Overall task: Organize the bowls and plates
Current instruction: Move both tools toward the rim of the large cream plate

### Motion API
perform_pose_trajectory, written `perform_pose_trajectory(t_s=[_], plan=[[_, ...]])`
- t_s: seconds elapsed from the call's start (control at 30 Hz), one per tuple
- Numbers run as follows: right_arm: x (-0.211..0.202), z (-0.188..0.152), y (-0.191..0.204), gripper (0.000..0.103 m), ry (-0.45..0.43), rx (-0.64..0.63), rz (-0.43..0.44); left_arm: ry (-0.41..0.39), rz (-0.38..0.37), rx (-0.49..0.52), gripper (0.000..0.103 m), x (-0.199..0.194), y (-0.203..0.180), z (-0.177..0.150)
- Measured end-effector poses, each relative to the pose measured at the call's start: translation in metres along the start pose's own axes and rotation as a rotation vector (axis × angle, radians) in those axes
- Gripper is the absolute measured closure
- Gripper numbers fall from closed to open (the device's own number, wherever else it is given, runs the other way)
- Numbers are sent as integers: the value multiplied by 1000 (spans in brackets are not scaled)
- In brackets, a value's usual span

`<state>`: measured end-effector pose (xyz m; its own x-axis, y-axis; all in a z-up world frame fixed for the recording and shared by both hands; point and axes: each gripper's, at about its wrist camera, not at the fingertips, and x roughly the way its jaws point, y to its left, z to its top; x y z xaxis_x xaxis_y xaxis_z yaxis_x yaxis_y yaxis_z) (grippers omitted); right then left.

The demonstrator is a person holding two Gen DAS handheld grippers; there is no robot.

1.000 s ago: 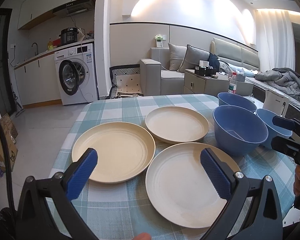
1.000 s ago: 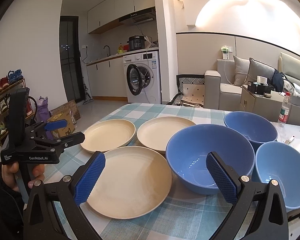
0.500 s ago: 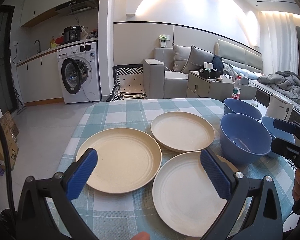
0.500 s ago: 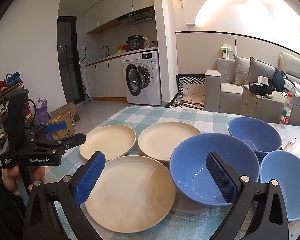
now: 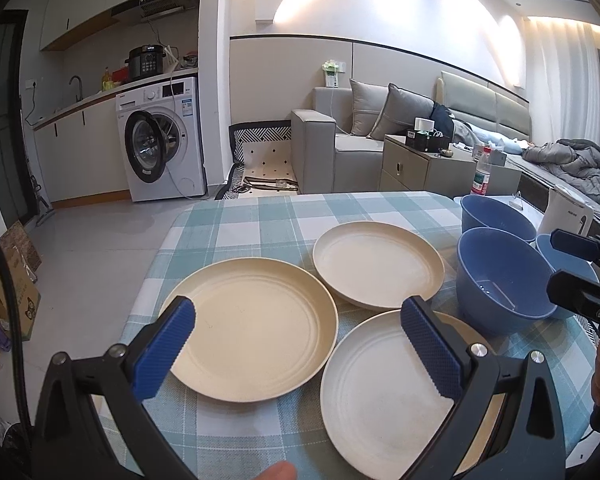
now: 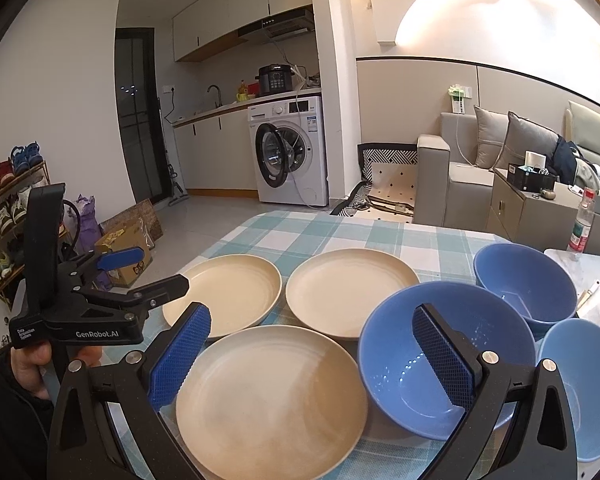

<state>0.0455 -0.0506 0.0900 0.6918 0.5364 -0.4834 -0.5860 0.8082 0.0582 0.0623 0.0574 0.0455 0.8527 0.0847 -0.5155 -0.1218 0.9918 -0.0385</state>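
Right wrist view: near blue bowl (image 6: 420, 364) and cream plate (image 6: 268, 396) below spread, empty right tool (image 6: 308, 356).

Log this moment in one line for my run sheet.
left tool: open, empty | right tool: open, empty | three round cream plates: unstacked | three blue bowls: unstacked

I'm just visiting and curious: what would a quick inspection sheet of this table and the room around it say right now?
Surface: table under a blue-and-white checked cloth.
Job's things: three cream plates and three blue bowls, all separate, none stacked.
Clutter: white kettle at the table's far right edge.
Grippers: left gripper and right gripper both open, holding nothing, above the plates.
Cables: black cable beside the left gripper.
Surroundings: washing machine with its door open, grey sofa, shoe rack.
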Motion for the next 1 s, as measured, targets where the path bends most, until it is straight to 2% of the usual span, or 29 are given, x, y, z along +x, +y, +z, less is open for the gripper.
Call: perform_pose_trajectory(t_s=[1.0], plan=[[78, 20, 28, 0, 111, -21, 36, 94, 52, -99, 0, 34, 52, -17]])
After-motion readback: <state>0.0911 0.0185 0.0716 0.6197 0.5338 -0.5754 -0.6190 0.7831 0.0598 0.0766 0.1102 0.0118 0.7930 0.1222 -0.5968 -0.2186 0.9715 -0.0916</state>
